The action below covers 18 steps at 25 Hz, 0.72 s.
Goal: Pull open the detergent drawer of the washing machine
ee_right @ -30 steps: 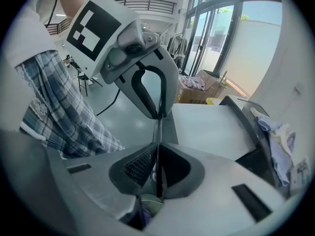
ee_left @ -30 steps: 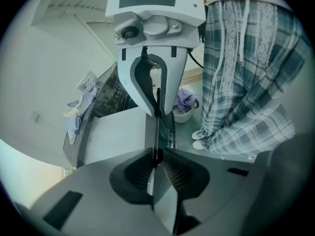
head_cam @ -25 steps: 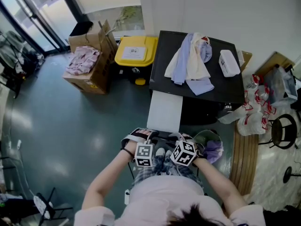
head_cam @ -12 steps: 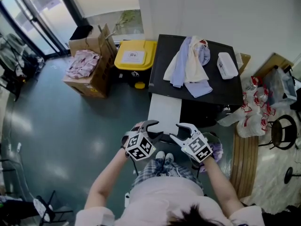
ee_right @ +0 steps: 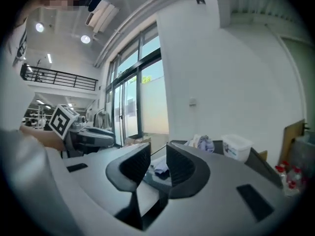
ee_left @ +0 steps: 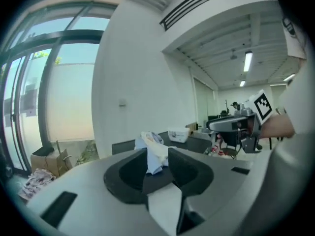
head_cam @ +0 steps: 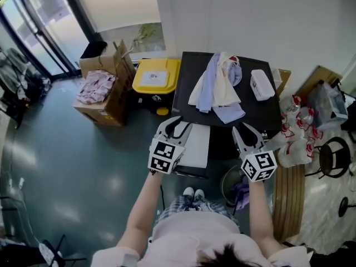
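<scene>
Left forearm (head_cam: pixel 146 204) and right forearm (head_cam: pixel 257 210) both reach straight forward from the torso, roughly parallel and well apart. Each hand sits behind its marker cube. Left gripper (head_cam: pixel 177 127) points ahead, nearly level. Its jaws have just been closing and stand moderately apart with nothing between them. Right gripper (head_cam: pixel 245 131) is in the same pose. Its jaws have also just been closing, leaving a narrower gap that is likewise empty. A white rectangular panel (head_cam: pixel 197 149) lies under the left jaws in the head view. Just beyond both grippers stands the black-topped washing machine (head_cam: pixel 267 113), against the white wall (head_cam: pixel 267 21). The detergent drawer cannot be picked out in any view. On the top lie a pile of pale blue and cream clothes (head_cam: pixel 217 85) and, to its right, a white rectangular plastic box (head_cam: pixel 261 85). A yellow-lidded bin (head_cam: pixel 156 75) stands to the machine's left.
</scene>
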Available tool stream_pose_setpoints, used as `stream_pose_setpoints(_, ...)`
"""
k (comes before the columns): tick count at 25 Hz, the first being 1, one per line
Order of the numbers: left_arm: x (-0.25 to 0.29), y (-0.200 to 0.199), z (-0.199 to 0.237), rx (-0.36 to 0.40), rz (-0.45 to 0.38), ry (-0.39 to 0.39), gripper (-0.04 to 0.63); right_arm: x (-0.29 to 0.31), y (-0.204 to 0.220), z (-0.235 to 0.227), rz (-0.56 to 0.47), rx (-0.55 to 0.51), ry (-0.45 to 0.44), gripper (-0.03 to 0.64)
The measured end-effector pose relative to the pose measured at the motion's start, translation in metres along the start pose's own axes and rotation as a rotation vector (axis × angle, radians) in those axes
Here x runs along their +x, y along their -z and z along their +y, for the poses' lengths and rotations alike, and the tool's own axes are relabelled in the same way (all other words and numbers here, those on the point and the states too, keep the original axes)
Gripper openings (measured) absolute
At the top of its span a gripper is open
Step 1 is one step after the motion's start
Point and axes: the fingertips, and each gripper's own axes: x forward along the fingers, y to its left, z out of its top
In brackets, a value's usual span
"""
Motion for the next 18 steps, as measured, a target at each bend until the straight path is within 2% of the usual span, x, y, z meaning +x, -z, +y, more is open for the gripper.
stream_pose_setpoints(4, 0.006, -0.028, 0.013, -0.056, -0.087, -0.079, 0.095, -0.016, -0.03, -0.041, -0.102, 0.01, 0.163, 0.086)
stream_pose_setpoints(9, 0.006, -0.047, 0.023, -0.077, -0.155, -0.147, 0.044, -0.036, -0.04, -0.07, -0.158, 0.015, 0.307, 0.054)
stream_pose_setpoints(13, 0.006, -0.053, 0.022, -0.05, -0.17, -0.158, 0.028, -0.048, -0.042, -0.083, -0.173, 0.012, 0.378, 0.028)
stream_pose_setpoints(18, 0.01, -0.051, 0.018, -0.047, -0.169, -0.148, 0.026, -0.054, -0.039, -0.09, -0.172, -0.001, 0.412, 0.017)
